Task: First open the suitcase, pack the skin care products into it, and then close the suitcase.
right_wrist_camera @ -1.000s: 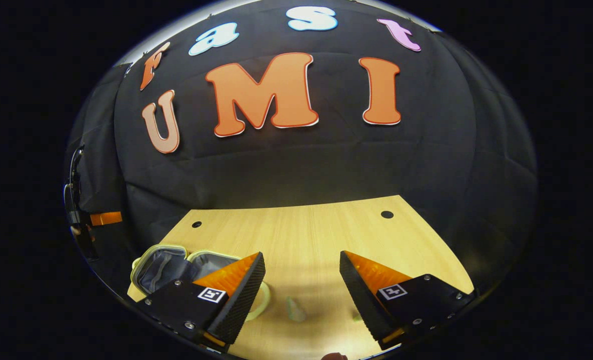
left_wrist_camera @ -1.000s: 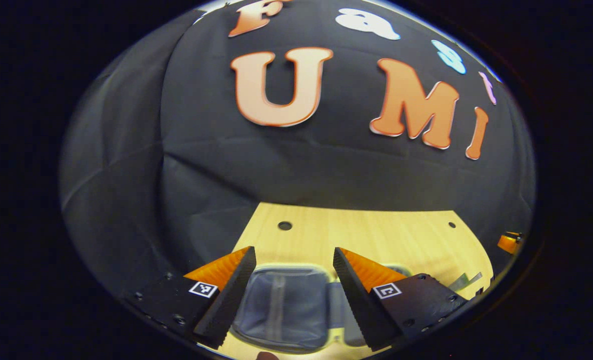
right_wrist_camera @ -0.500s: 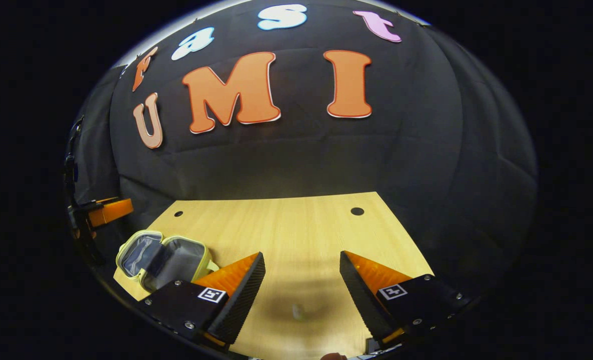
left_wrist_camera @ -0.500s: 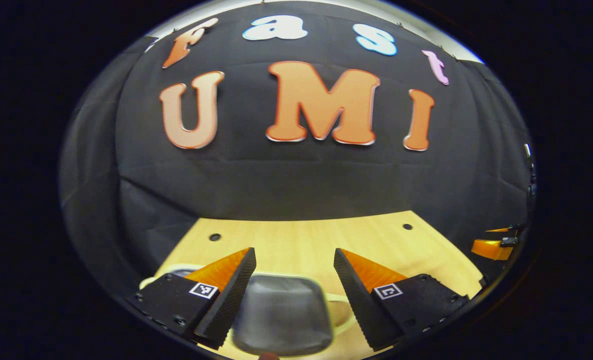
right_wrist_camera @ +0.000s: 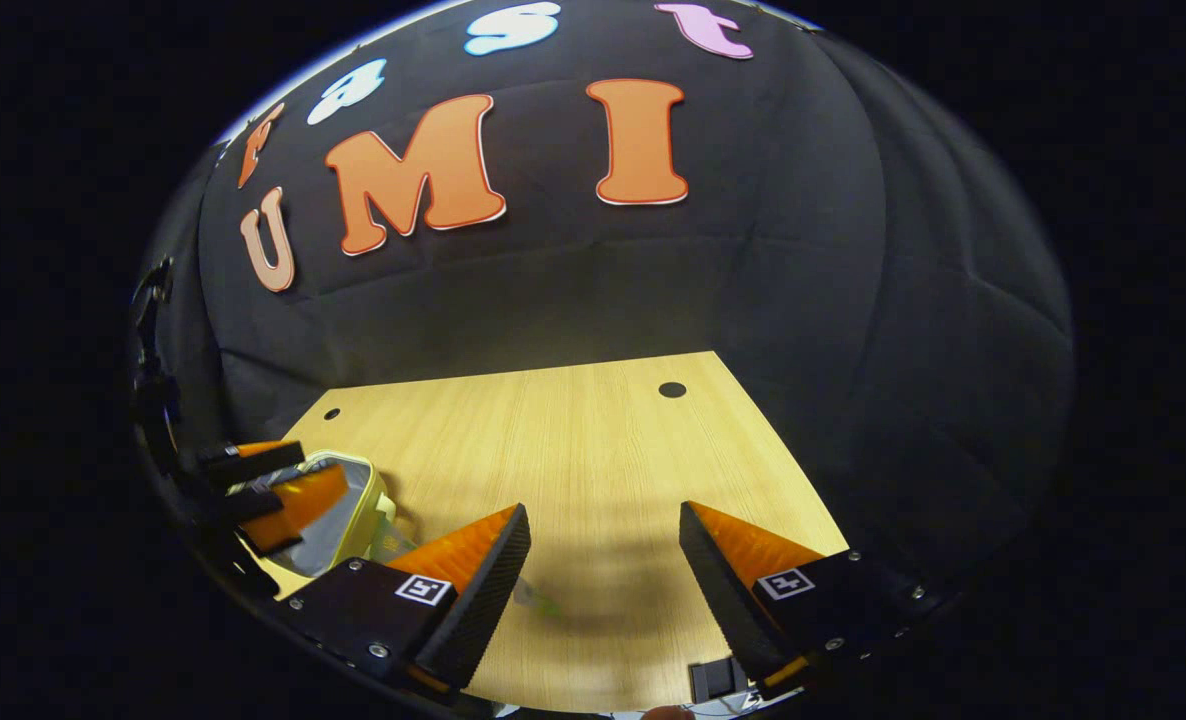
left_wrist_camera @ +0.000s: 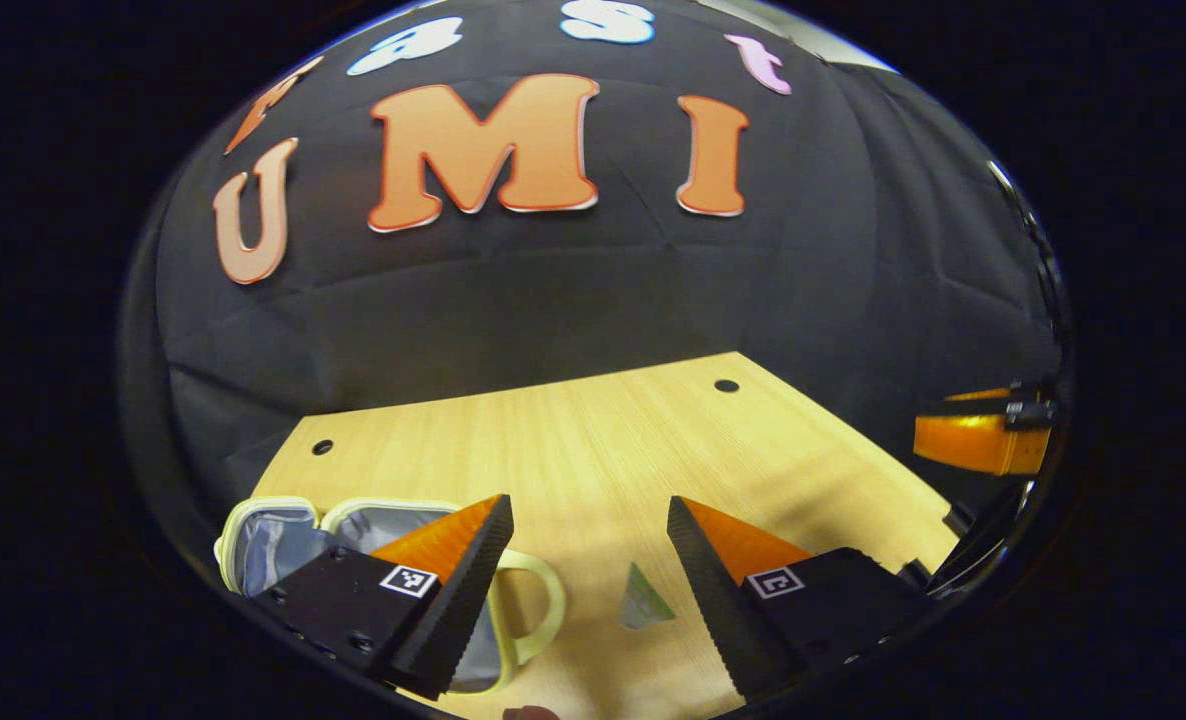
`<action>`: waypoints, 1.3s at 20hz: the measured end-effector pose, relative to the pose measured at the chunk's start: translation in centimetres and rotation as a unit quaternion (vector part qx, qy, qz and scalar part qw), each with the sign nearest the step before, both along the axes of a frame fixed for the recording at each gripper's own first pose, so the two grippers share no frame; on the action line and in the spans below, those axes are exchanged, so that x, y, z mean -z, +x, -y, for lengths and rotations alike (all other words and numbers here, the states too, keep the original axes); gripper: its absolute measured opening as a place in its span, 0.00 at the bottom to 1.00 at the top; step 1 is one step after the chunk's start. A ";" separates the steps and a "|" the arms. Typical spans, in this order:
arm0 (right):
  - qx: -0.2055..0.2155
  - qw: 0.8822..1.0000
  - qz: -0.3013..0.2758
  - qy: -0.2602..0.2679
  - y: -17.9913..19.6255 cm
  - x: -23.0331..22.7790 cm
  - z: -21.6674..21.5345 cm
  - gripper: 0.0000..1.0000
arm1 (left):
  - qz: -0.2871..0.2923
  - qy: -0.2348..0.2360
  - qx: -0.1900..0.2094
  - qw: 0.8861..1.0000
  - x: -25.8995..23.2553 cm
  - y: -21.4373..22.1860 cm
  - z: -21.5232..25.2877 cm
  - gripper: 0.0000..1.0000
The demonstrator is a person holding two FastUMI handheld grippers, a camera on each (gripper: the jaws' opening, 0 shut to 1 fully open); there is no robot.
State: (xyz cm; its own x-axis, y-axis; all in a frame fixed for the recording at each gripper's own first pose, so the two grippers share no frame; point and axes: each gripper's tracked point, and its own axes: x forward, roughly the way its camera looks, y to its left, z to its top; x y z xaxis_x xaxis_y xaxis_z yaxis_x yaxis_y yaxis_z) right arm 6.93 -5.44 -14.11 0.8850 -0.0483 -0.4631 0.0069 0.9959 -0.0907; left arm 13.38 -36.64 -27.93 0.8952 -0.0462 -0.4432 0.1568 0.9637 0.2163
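- Skin care item (left_wrist_camera: 643, 605) — small pale-green sachet or tube end, lies on table (left_wrist_camera: 593, 440), near edge, just right of the suitcase (left_wrist_camera: 283, 535). Looks light, soft, prob. slippery film; too small to tell more.
- Best hold, I'd judge: pinch across its flat body mid-length, not the thin tip — little force needed, or it may crumple.
- Suitcase: small soft case w/ pale-yellow rim, lies open, grey lining up, handle loop twd the sachet. Floppy walls; drop items in from above.
- Left gripper (left_wrist_camera: 589, 515): jaws released, wide apart, nothing held. Sachet sits between its fingers, nearer the right one, not touching.
- Right gripper (right_wrist_camera: 603, 525): also spread, empty; a green bit (right_wrist_camera: 538, 598) shows just beside its left finger, blurred.
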 end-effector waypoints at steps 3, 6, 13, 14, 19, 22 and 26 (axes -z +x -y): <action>0.009 1.000 -0.005 -0.009 -0.4 0.2 1.3 0.95 | -0.020 0.019 -0.008 1.000 4.7 0.3 0.4 0.99; 0.016 1.000 -0.017 -0.019 -1.0 0.7 2.3 0.95 | -0.042 0.044 -0.023 0.998 8.8 0.3 -0.7 0.99; 0.016 0.998 -0.054 -0.026 -1.8 2.5 2.5 0.95 | -0.067 0.034 -0.047 0.996 14.6 0.3 -1.3 0.97; 0.016 0.998 -0.056 -0.029 -1.7 2.6 2.5 0.95 | -0.071 0.040 -0.047 0.996 15.4 0.3 -1.3 0.95; 0.015 0.997 -0.065 -0.043 -1.9 3.2 1.7 0.96 | -0.077 0.056 -0.038 0.995 16.7 0.5 -0.7 0.60; 0.013 0.997 -0.062 -0.037 -2.1 3.3 1.1 0.96 | -0.097 0.033 -0.042 0.994 16.7 0.3 -0.8 0.38; -0.008 0.999 -0.044 -0.019 -1.7 3.1 -0.9 0.96 | -0.133 -0.004 -0.040 0.990 14.1 -1.7 -1.2 0.36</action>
State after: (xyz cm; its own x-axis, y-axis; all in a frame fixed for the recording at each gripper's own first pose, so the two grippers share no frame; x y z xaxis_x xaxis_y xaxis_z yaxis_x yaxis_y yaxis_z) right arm 5.20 -4.55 -17.18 0.8414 -0.0535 -0.5377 -0.0188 0.9916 -0.1281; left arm 11.68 -35.40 -42.05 0.7474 0.0161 -0.6641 0.1305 0.9767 0.1705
